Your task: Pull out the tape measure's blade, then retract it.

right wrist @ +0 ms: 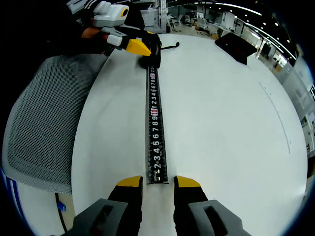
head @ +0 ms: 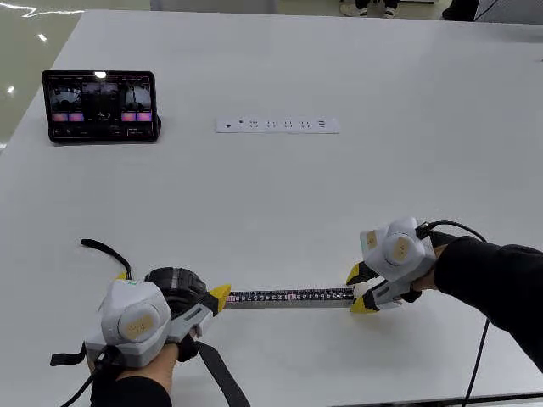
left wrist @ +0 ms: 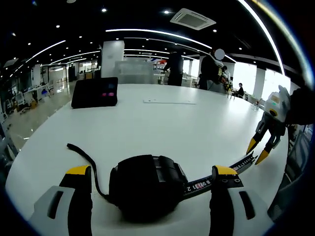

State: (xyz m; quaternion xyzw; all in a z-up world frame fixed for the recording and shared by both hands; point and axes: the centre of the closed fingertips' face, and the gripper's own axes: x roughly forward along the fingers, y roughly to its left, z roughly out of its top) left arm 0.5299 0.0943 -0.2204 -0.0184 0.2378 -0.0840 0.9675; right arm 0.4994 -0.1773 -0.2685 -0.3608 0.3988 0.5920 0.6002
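The black tape measure case (head: 176, 290) lies on the white table (head: 280, 203) at the near left. My left gripper (head: 171, 284) is open and straddles the case (left wrist: 147, 187), with small gaps showing on both sides of it. The blade (head: 288, 296) lies flat, drawn out to the right. Its numbered face (right wrist: 156, 118) ends between the yellow tips of my right gripper (right wrist: 159, 181). That right gripper (head: 360, 289) is open, one tip on each side of the blade's end without visibly pinching it. From the left gripper view, the right gripper (left wrist: 257, 151) hovers at the blade's far end.
A dark tablet (head: 100, 105) stands at the far left and a white power strip (head: 277, 125) lies at the far centre. The case's black strap (head: 106, 252) trails left. A grey mesh chair (right wrist: 44, 118) sits beside the table's near edge. People stand in the background.
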